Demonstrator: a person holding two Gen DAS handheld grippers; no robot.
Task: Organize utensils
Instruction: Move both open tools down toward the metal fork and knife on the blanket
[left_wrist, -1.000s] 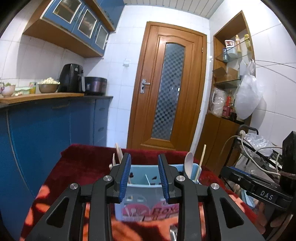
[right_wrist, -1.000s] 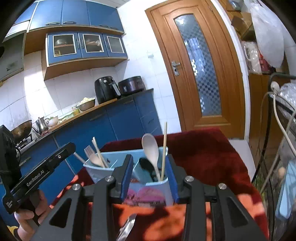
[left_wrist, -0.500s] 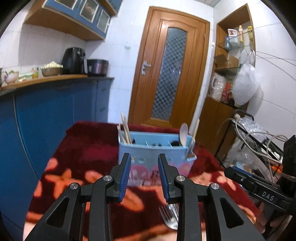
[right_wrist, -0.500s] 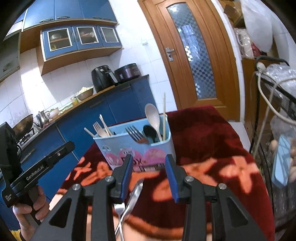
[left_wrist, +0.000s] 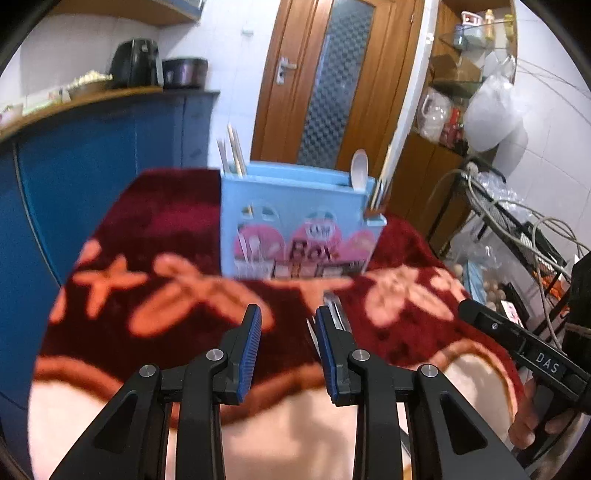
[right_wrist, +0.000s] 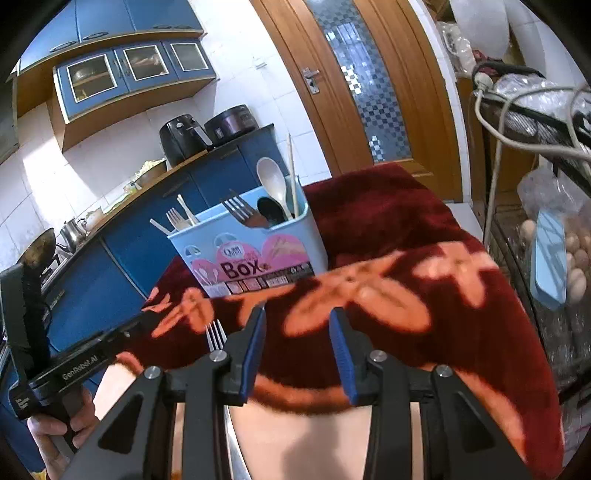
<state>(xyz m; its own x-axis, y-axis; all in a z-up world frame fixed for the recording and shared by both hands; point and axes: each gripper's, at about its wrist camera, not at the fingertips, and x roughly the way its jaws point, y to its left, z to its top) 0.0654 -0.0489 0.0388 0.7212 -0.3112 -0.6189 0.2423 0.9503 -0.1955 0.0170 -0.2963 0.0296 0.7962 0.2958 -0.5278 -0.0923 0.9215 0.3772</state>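
The left gripper (left_wrist: 286, 325) is hovering low over the table (left_wrist: 155, 236), its blue-padded fingers (left_wrist: 251, 332) standing apart with nothing between them. Ahead at twelve o'clock, the light blue utensil box (left_wrist: 299, 229) is standing upright on the red flowered cloth, chopsticks (left_wrist: 232, 151) poking up at its left end and a pale spoon (left_wrist: 359, 168) at its right. Loose cutlery (left_wrist: 334, 314), blurred, is lying on the cloth just beside the right finger, toward one o'clock.

The right gripper (right_wrist: 297, 339) is also hanging over the table (right_wrist: 461, 295) with its fingers (right_wrist: 341, 343) spread apart and holding nothing. The utensil box (right_wrist: 251, 254) is sitting at about eleven o'clock from it, tilted in this view, carrying a pale spoon (right_wrist: 271, 177), a dark spoon (right_wrist: 271, 210), a metal fork (right_wrist: 240, 208) and chopsticks (right_wrist: 291, 166). A loose fork (right_wrist: 215, 334) is lying on the cloth at ten o'clock, its tines showing just beside the left finger. The other gripper's handle (right_wrist: 74, 369) is showing at nine o'clock.
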